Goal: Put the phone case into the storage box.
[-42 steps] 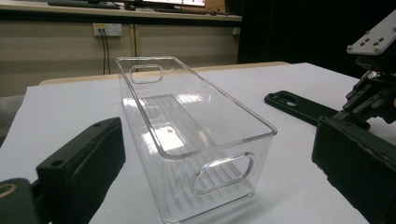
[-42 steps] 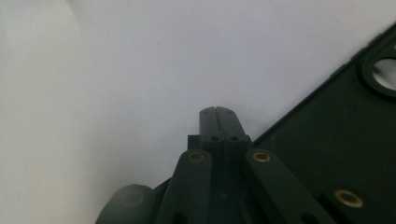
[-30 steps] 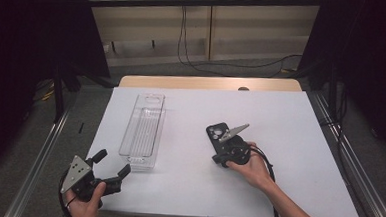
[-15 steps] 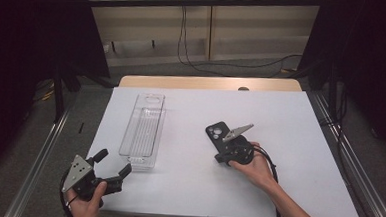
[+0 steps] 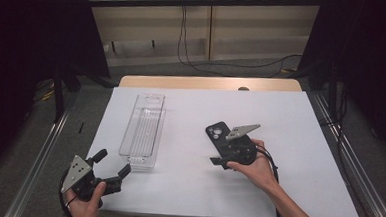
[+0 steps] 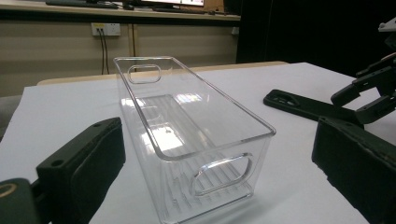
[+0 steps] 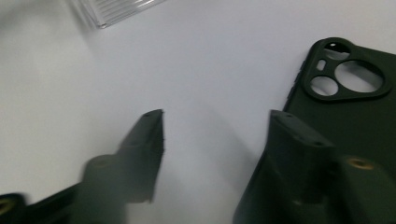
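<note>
- Looking down from the high view, a black phone case [image 5: 218, 137] lies flat on the white surface [image 5: 290, 128], its near end under the right hand-held gripper [image 5: 217, 161], whose jaws stand apart over the case's left edge. A clear plastic bin [image 5: 143, 130] sits well to the case's left, lengthwise. The left hand-held gripper [image 5: 112, 163] hangs at the surface's near-left corner, jaws spread wide, holding nothing, just short of the bin's near end.
- Looking along the left hand-held gripper [image 6: 210, 163] in its own view, the wide-set jaws frame the bin [image 6: 187, 126], which stands between them but apart from both. The phone case [image 6: 303, 105] lies flat to the right, with the other gripper's jaws [image 6: 369, 95] above its end.
- Looking along the right hand-held gripper [image 7: 217, 140] in its own view, the jaws are parted and empty: the right one rests over the phone case [image 7: 355, 116], the left over bare surface. The case's camera cut-outs face up. No writing is readable in any view.
</note>
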### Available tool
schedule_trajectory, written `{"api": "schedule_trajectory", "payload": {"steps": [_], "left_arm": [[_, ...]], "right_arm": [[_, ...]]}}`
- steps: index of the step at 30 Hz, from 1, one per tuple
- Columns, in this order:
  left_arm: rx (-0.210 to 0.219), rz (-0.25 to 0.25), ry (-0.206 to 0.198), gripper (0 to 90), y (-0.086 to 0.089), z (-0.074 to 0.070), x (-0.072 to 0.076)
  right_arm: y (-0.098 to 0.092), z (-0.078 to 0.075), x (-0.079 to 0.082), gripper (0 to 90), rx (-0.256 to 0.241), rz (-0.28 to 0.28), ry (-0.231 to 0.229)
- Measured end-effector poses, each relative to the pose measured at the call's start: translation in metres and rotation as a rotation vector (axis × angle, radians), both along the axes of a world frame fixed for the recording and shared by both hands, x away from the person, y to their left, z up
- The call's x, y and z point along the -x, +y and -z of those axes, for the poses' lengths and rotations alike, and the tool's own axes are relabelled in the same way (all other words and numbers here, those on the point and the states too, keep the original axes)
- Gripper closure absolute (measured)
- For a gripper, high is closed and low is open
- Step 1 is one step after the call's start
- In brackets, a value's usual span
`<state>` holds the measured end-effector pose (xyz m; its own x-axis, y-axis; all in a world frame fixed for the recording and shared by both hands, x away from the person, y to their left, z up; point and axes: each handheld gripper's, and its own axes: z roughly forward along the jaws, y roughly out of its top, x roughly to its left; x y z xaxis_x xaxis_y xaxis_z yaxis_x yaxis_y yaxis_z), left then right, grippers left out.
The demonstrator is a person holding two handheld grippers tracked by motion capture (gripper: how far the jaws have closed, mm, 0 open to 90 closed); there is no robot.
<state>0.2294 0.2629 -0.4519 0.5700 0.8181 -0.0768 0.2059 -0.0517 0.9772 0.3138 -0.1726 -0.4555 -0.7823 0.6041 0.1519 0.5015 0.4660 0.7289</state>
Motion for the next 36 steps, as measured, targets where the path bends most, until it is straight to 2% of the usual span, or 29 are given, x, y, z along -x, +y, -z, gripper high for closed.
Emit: {"api": "schedule_trajectory", "payload": {"steps": [5, 9, 11, 12, 14, 15, 18, 22, 24, 25, 30, 32, 36], "left_arm": [[-0.004, -0.004, 0.005, 2.9, 0.0, 0.0, -0.001], [-0.005, -0.003, 0.003, 2.9, 0.0, 0.0, -0.001], [-0.007, -0.002, 0.003, 2.9, 0.0, 0.0, -0.001], [-0.006, -0.003, 0.004, 2.8, 0.0, 0.0, -0.001], [-0.004, -0.004, 0.004, 2.9, 0.0, 0.0, -0.001], [-0.007, -0.006, 0.007, 2.9, 0.0, 0.0, -0.001], [0.004, 0.0, 0.006, 2.9, -0.001, 0.0, -0.002], [0.003, -0.001, 0.004, 2.8, -0.001, 0.0, -0.002], [0.0, -0.001, 0.003, 2.8, -0.001, 0.0, -0.002], [0.001, 0.004, 0.003, 2.8, -0.002, 0.0, -0.002], [-0.001, 0.005, 0.003, 2.9, -0.001, 0.0, -0.002], [0.003, 0.003, 0.005, 2.8, -0.002, 0.0, -0.002], [0.003, 0.002, 0.005, 2.8, -0.002, 0.0, -0.002]], "right_arm": [[-0.002, -0.003, 0.0, 7.1, -0.006, 0.039, -0.012], [-0.004, -0.005, 0.001, 8.0, -0.009, 0.066, -0.019], [-0.007, -0.006, 0.001, 9.5, -0.014, 0.096, 0.0], [-0.009, -0.006, 0.0, 10.7, -0.033, 0.098, 0.002], [-0.014, -0.008, -0.001, 10.7, -0.048, 0.134, -0.012], [-0.014, -0.008, -0.001, 10.7, -0.048, 0.134, -0.012], [-0.018, -0.01, -0.002, 11.3, -0.029, 0.12, 0.004], [-0.023, -0.012, -0.005, 8.9, -0.002, 0.154, 0.016], [-0.026, -0.013, -0.01, 8.4, 0.013, 0.199, 0.027], [-0.026, -0.013, -0.01, 8.4, 0.013, 0.199, 0.027], [-0.026, -0.009, -0.026, 6.4, 0.05, 0.221, 0.043], [-0.026, -0.009, -0.032, 5.3, 0.068, 0.237, 0.059], [-0.021, -0.01, -0.042, 4.6, 0.126, 0.225, 0.103]]}}
